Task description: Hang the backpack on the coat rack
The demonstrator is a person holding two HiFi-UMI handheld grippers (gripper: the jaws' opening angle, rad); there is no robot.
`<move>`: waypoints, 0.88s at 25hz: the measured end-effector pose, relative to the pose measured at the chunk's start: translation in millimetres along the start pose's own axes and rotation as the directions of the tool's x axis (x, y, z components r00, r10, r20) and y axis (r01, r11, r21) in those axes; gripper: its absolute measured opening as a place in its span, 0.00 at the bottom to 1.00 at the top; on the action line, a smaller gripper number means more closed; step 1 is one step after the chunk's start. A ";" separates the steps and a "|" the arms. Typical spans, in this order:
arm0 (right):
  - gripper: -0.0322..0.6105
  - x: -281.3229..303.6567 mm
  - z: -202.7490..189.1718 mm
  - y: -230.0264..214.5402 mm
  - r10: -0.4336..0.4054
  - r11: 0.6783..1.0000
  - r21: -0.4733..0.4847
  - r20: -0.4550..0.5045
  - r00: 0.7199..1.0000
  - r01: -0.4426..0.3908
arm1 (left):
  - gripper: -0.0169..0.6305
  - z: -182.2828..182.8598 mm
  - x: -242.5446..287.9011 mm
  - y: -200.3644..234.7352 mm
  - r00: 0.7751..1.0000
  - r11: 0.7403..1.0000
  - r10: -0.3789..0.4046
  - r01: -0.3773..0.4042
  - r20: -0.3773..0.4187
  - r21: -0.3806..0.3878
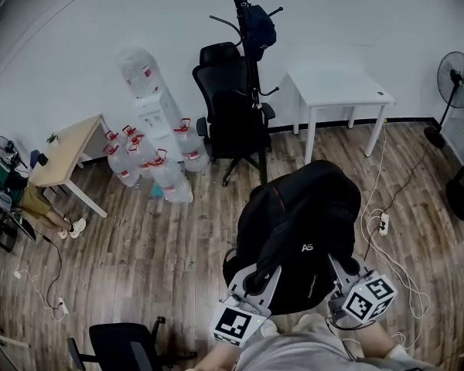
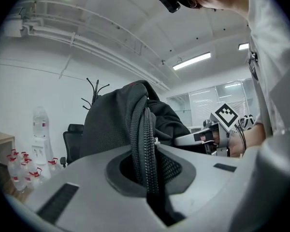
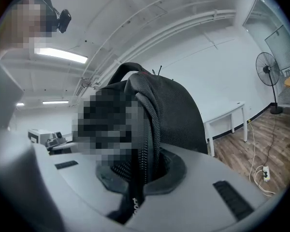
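A black backpack [image 1: 301, 226] hangs in the air in front of me, held up from both sides. My left gripper [image 1: 255, 278] is shut on its left shoulder strap [image 2: 147, 149], which runs down between the jaws. My right gripper [image 1: 342, 267] is shut on the other strap [image 3: 146, 161]. The backpack's body [image 2: 111, 124] fills the middle of both gripper views. The black coat rack [image 1: 250, 76] stands farther ahead by the white wall, with a dark bag [image 1: 259, 25] on one hook. Its prongs [image 2: 94, 92] show above the backpack in the left gripper view.
A black office chair [image 1: 226, 107] stands right at the foot of the rack. Several water bottles and a dispenser [image 1: 151, 141] are to its left, a white table [image 1: 336, 91] to its right. A fan [image 1: 456, 79] and floor cables [image 1: 387, 230] are on the right.
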State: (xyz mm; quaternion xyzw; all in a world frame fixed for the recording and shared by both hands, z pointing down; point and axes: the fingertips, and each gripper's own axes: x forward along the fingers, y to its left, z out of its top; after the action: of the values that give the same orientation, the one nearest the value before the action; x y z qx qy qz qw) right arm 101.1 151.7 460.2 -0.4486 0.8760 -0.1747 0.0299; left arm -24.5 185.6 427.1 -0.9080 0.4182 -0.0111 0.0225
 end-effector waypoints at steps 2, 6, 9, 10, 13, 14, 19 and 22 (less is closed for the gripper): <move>0.09 11.5 3.4 0.6 -0.002 1.000 -0.001 -0.004 1.000 0.002 | 0.06 1.3 3.6 11.4 1.000 1.000 0.002 -0.002 0.001 -0.005; 0.09 34.5 8.2 -8.5 -0.004 1.000 -0.006 -0.013 1.000 0.004 | 0.06 -3.0 19.0 32.4 1.000 1.000 0.012 -0.012 -0.009 -0.014; 0.10 51.2 10.7 -21.5 0.004 1.000 -0.017 -0.021 1.000 -0.004 | 0.06 -8.8 34.3 44.1 1.000 0.999 0.022 -0.022 -0.018 -0.024; 0.09 58.0 12.7 -26.4 0.007 1.000 -0.018 -0.023 1.000 -0.007 | 0.06 -9.5 40.4 48.7 0.999 0.999 0.027 -0.027 -0.020 -0.023; 0.10 80.5 24.7 -42.5 0.020 1.000 -0.018 -0.027 0.999 -0.020 | 0.06 -5.8 63.5 64.7 0.999 0.999 0.038 -0.039 -0.023 -0.019; 0.09 88.1 30.2 -48.3 0.027 0.999 -0.019 -0.026 0.999 -0.027 | 0.06 -3.5 72.2 70.5 0.999 0.999 0.043 -0.043 -0.022 -0.019; 0.09 127.9 57.2 -79.0 0.069 0.997 -0.029 -0.024 0.997 -0.070 | 0.06 5.5 117.5 101.9 0.996 0.996 0.090 -0.090 -0.014 -0.026; 0.09 150.8 73.1 -100.0 0.098 0.994 -0.038 -0.029 0.995 -0.099 | 0.06 8.5 146.2 118.0 0.993 0.993 0.118 -0.118 -0.013 -0.028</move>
State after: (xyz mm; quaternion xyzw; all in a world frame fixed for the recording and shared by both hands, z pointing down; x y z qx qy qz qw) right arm 104.1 -42.5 440.8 -0.4030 0.9006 -0.1616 0.0177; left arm -18.7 -1.9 412.8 -0.8819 0.4713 -0.0086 0.0076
